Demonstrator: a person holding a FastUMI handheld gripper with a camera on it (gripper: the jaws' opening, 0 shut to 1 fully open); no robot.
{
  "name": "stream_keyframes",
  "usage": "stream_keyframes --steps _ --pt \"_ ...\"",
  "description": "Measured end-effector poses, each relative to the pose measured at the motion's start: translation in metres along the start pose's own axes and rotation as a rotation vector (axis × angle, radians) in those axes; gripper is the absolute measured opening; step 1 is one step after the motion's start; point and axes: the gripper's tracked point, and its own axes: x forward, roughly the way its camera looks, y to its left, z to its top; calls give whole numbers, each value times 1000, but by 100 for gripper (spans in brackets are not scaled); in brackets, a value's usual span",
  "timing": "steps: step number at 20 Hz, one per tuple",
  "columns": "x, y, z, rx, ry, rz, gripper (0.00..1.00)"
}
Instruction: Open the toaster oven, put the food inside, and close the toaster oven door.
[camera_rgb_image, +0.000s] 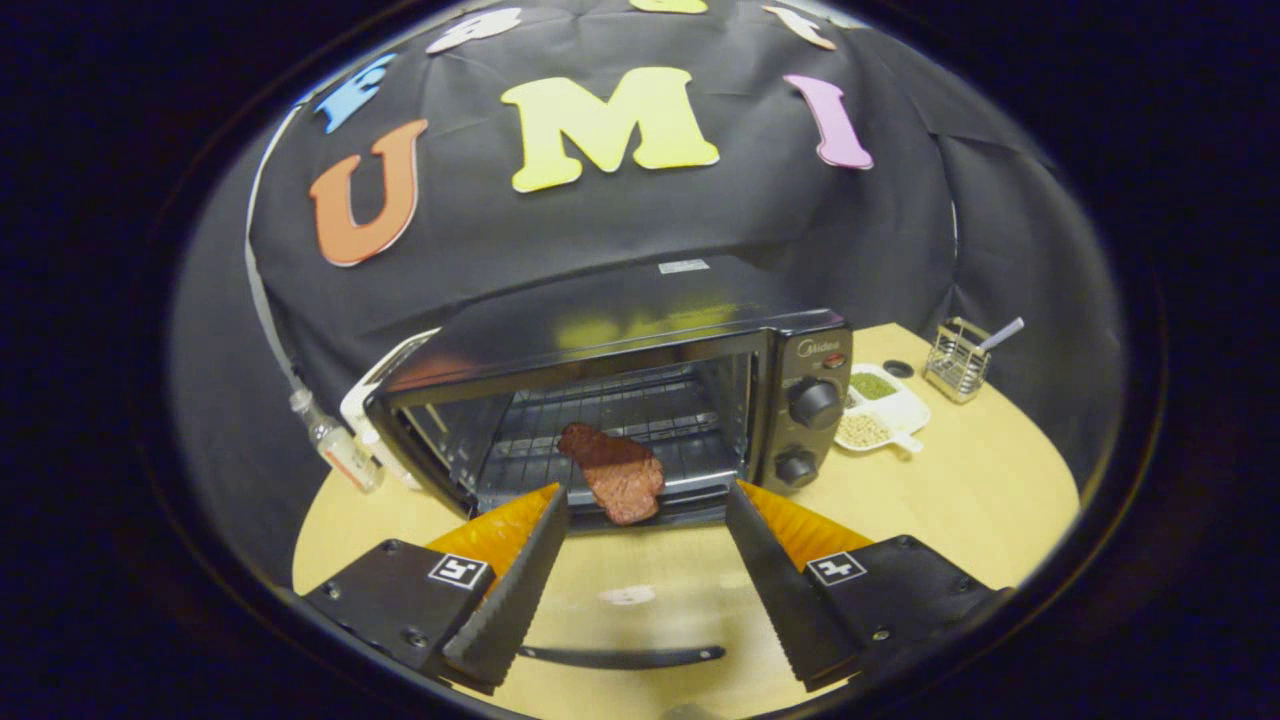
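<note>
The black toaster oven (800, 350) stands on a wooden table with its cavity open. Its glass door hangs down flat toward me, and the door handle (620, 657) lies below and between my fingers. A reddish-brown slab of meat (615, 468) rests on the wire rack (640, 410), its near end reaching out over the front lip of the cavity. My gripper (645, 493) is open, with its fingers spread wide to either side of the meat's near end and touching nothing.
Right of the oven sit a white divided dish (905, 408) with green and beige grains, a small black disc (898, 368) and a wire basket (957, 362) holding a utensil. A small bottle (340, 450) and a white object (385, 375) stand at the oven's left.
</note>
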Motion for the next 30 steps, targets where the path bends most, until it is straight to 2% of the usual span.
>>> stream_keyframes --steps 6,13,21,30 --pt "-62 -25 -46 -104 53 27 100" --pt "-88 -37 -126 -171 165 51 100" --pt "-47 -13 -170 -146 260 68 100" --pt "-17 -3 -168 -180 259 27 100"
